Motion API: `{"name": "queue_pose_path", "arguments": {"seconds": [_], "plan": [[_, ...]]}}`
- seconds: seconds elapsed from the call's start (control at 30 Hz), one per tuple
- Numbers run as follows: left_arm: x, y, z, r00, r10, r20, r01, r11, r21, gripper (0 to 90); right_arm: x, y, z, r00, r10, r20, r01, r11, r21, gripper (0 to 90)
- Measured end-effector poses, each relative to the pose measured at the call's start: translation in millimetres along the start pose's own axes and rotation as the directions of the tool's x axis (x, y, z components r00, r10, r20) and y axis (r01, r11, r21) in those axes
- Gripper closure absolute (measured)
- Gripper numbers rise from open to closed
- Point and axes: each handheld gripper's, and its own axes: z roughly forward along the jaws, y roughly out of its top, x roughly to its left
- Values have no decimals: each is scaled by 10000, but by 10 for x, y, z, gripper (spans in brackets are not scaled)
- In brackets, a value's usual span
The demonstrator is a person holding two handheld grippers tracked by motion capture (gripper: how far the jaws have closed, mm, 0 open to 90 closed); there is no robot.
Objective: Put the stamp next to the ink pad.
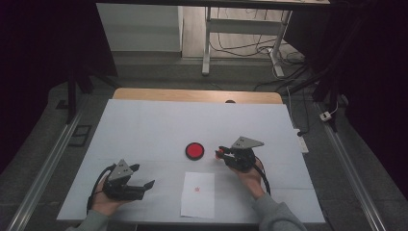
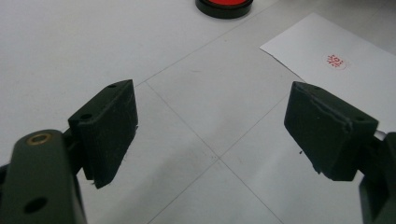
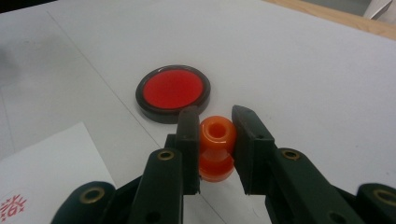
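Note:
My right gripper (image 3: 215, 122) is shut on a small orange stamp (image 3: 216, 148), pinched upright between its two black jaws. It hovers just right of a round black ink pad with a red face (image 3: 173, 91), seen also in the high view as the ink pad (image 1: 195, 150) left of the right gripper (image 1: 222, 153). A white sheet (image 1: 198, 194) bearing a red stamped mark (image 1: 197, 188) lies in front of the pad. My left gripper (image 1: 144, 177) rests at the table's near left, open, its jaws wide apart over bare table in the left gripper view (image 2: 210, 126).
The white table top (image 1: 144, 130) has a wooden strip along its far edge. Beyond it stand a desk frame and loose cables on the floor. A metal rail runs along each side of the table.

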Motion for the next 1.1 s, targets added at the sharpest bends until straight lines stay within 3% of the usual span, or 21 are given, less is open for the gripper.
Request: {"name": "queue_pose_path", "arguments": {"seconds": [0.6, 0.7, 0.87, 1.1], "plan": [[0, -15, 0, 10000, 50, -61, -49, 9999, 128, 180, 35, -8, 253, 9995, -296, -145, 308, 9946, 991, 711], [-4, -14, 0, 9999, 78, -77, -77, 9999, 127, 180, 31, -12, 261, 9994, -248, -230, 270, 9946, 1006, 632], [2, -13, -10, 10000, 61, -74, -60, 9999, 95, 180, 49, 19, 205, 9996, -276, -21, 277, 9984, 486, 488], [15, -16, -18, 10000, -48, -50, 48, 10000, 1, 180, 34, 54, 45, 9998, -197, 26, 197, 9998, -96, 434]]}}
